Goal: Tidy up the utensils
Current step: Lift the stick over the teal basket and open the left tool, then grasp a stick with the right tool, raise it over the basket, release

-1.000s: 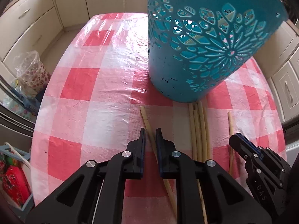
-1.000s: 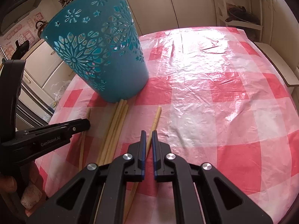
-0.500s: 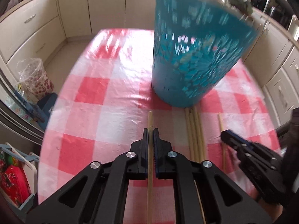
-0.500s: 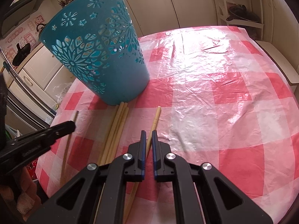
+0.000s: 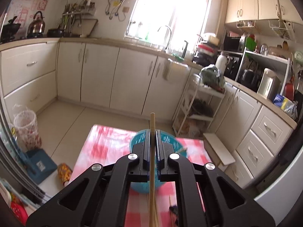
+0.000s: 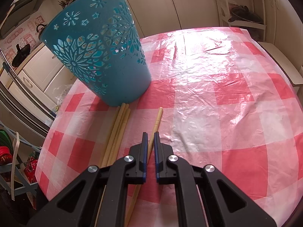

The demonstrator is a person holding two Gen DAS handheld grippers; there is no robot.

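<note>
Lifted clear of the surface (image 6: 208, 98) since a second ago, the left claw (image 5: 153, 132) now grips one chopstick (image 5: 152, 151) above the teal basket (image 5: 138, 187), likely next for dropping in, while the right claw (image 6: 149, 135) rests closed, empty, over another chopstick (image 6: 158, 117).

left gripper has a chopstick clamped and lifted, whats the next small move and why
Probably carry the left gripper forward until the chopstick is over the open mouth of the teal basket, then tip it down and release. The chopstick is pinched between the shut gripper and the basket sits just ahead and below. More chopsticks still lie on the checked tablecloth, so the basket looks like the collecting spot.
</note>
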